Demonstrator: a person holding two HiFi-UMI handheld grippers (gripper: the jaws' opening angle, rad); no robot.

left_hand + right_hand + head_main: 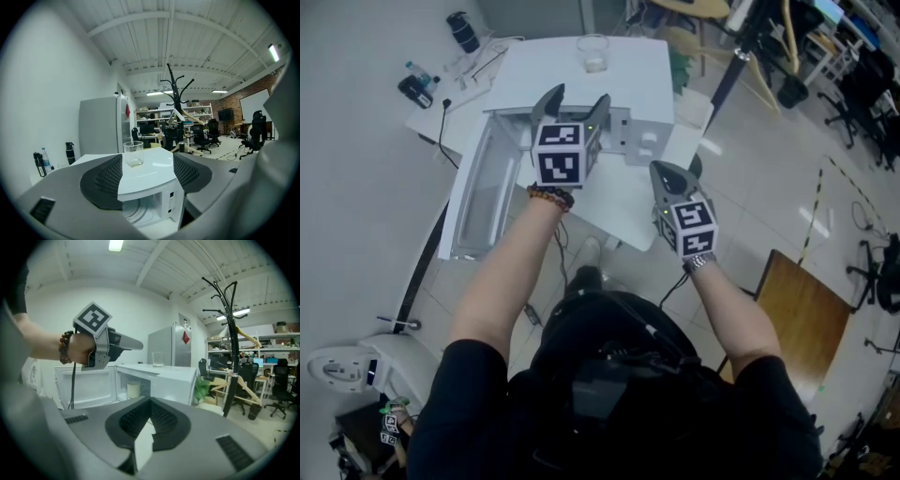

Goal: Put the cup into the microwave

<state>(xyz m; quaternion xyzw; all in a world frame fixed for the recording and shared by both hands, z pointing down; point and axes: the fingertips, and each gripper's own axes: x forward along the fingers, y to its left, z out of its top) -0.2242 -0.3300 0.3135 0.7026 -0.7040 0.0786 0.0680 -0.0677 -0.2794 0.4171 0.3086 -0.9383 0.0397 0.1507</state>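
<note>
Inside the white microwave (159, 376), whose door (84, 385) stands open to the left, a cream cup (133, 390) sits upright. A clear glass (593, 53) rests on the microwave's top. The left gripper (578, 98) is in front of the opening, jaws wide apart with nothing between them. The right gripper (667, 173) is beside it, jaws closed together, empty.
</note>
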